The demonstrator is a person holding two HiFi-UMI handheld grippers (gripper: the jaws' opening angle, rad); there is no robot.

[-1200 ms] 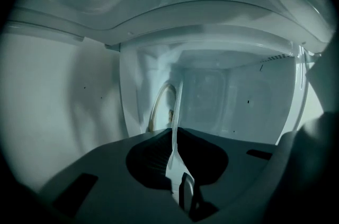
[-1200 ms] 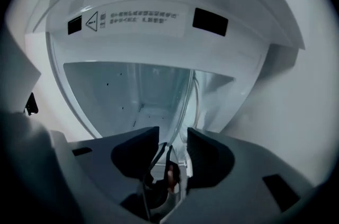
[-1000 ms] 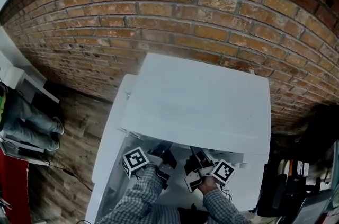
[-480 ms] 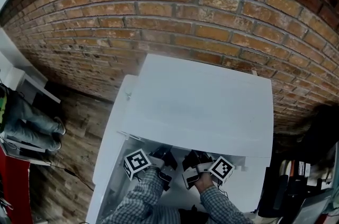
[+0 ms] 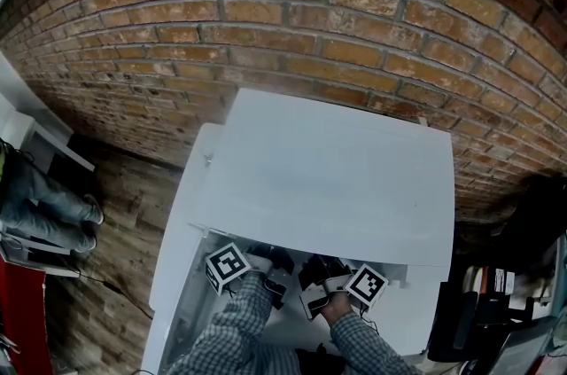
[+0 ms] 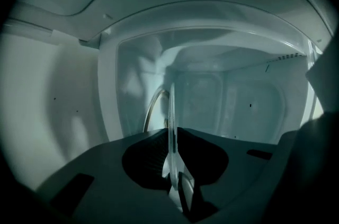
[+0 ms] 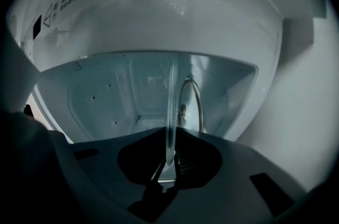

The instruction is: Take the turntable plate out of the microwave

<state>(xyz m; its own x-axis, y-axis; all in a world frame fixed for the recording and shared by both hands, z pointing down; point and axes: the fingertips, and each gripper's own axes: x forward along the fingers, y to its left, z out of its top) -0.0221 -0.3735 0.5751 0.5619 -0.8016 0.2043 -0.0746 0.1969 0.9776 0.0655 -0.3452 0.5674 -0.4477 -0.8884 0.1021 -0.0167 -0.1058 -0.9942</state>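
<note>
Head view: at lower centre, the left gripper [image 5: 269, 269] and right gripper [image 5: 314, 274] reach into the open front of the white box-shaped microwave [image 5: 337, 178].

Left gripper view: its fingers [image 6: 150, 160] pinch the clear round glass turntable plate [image 6: 170, 106], edge-on in the cavity.

Right gripper view: its fingers [image 7: 192, 157] have just been closing and clamp the same rim.

The grasp looks made. The next move calls for a slight lift, then drawing the plate out level.

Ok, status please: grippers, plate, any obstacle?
Left gripper shut on turntable plate rim. Right gripper just closed on it too. Plate inside microwave, no obstacle seen.
</note>
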